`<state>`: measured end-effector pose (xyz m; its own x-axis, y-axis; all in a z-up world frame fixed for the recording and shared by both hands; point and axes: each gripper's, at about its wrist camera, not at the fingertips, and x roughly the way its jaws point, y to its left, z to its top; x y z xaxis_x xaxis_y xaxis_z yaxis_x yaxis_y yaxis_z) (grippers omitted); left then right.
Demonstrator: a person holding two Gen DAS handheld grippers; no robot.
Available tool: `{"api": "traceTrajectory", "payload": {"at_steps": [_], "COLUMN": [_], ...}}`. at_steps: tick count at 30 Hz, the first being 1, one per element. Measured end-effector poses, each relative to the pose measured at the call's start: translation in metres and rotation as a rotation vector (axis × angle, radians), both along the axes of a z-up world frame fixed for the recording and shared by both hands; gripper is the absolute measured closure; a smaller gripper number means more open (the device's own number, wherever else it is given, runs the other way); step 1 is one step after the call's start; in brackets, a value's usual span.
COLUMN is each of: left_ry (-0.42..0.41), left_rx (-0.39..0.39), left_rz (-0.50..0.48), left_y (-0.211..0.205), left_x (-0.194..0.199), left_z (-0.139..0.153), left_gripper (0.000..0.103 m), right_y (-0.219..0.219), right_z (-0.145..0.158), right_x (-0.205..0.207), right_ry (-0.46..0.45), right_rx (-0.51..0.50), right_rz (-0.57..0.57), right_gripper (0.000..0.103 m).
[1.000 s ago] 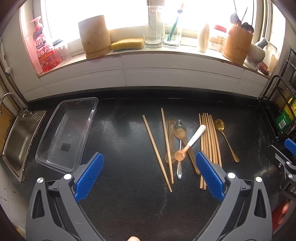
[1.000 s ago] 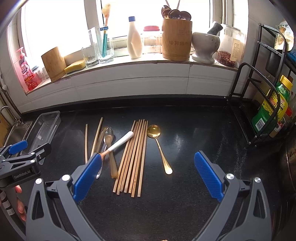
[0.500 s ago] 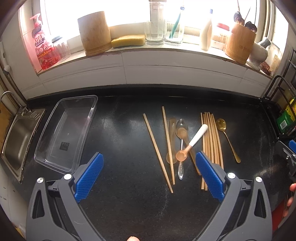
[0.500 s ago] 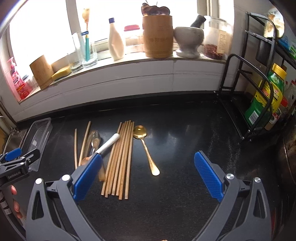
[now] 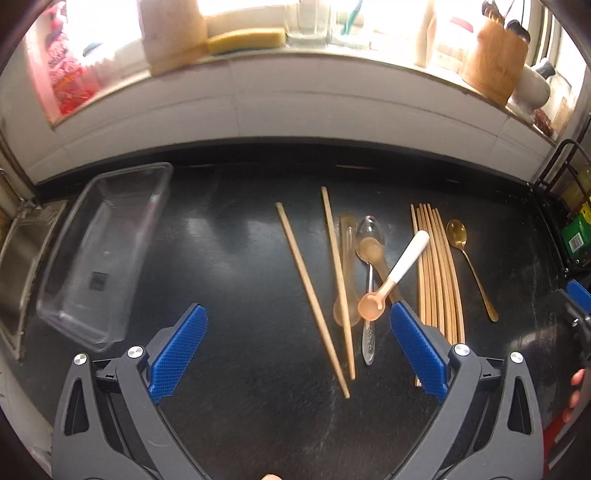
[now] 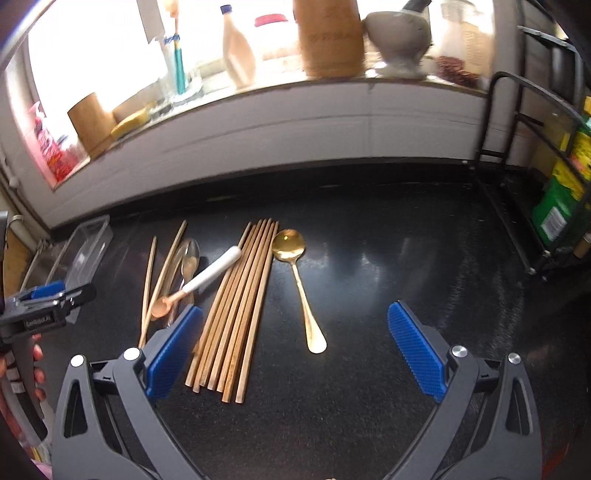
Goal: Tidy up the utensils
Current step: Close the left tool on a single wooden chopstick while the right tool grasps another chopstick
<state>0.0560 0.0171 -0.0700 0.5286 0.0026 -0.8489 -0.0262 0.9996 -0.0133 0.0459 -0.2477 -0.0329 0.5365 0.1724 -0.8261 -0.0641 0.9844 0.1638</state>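
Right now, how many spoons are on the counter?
5: gold spoon right of the chopstick bundle; pink spoon, steel spoon and two amber spoons overlapping left of it. Others may hide underneath.

Near ends of bundled wooden chopsticks hidden behind blue-padded left gripper; windowsill bottles above blurred, overexposed.

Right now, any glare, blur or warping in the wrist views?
Left wrist: window blown out, sill items washed pale; soft glare patches on the countertop; fisheye bows the counter edge. Right wrist: window also overexposed, sill bottles smeared by motion blur; reflections beside the gold spoon; chopstick bundle stays legible.
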Motion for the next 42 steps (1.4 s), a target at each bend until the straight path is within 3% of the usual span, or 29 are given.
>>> {"api": "traceTrajectory", "payload": {"at_steps": [8,14,18,21,25,28,31,32,33,34,39,42], "left_ry": [0.054,0.100,0.133,0.158,0.190,0.175,0.173,0.175,0.183,0.188,0.177,0.135], "left_rx": [-0.072,-0.019,-0.014,-0.067,-0.136,-0.130,-0.136,-0.135,-0.136,-0.132,-0.211,-0.203], "left_rz": [0.054,0.093,0.094,0.102,0.105,0.100,0.104,0.108,0.123,0.129,0.172,0.169], "left_y": [0.011,0.010,0.011,0.016,0.022,0.021,0.016,0.014,0.014,0.011,0.016,0.017], "left_x": [0.047,0.074,0.080,0.082,0.088,0.089,0.090,0.090,0.091,0.093,0.090,0.089], "left_z": [-0.030,-0.054,-0.068,-0.077,-0.090,-0.091,-0.090,-0.089,-0.088,-0.088,-0.087,-0.080], "left_gripper": [0.006,0.006,0.007,0.016,0.023,0.023,0.032,0.040,0.057,0.060,0.061,0.060], "right_y": [0.016,0.050,0.065,0.061,0.060,0.055,0.054,0.054,0.053,0.053,0.042,0.038], "right_z": [-0.032,-0.036,-0.048,-0.050,-0.051,-0.050,-0.049,-0.049,-0.050,-0.051,-0.055,-0.056], "right_x": [0.039,0.062,0.072,0.077,0.076,0.070,0.064,0.064,0.063,0.062,0.063,0.065], "right_ry": [0.038,0.043,0.107,0.133,0.139,0.131,0.117,0.116,0.118,0.121,0.129,0.131], "right_rx": [0.026,0.145,0.187,0.238,0.218,0.208,0.202,0.198,0.195,0.203,0.236,0.238], "right_rz": [0.090,0.141,0.143,0.091,0.094,0.097,0.107,0.112,0.113,0.115,0.088,0.079], "right_gripper": [0.006,0.006,0.006,0.006,0.006,0.006,0.006,0.006,0.006,0.006,0.006,0.006]}}
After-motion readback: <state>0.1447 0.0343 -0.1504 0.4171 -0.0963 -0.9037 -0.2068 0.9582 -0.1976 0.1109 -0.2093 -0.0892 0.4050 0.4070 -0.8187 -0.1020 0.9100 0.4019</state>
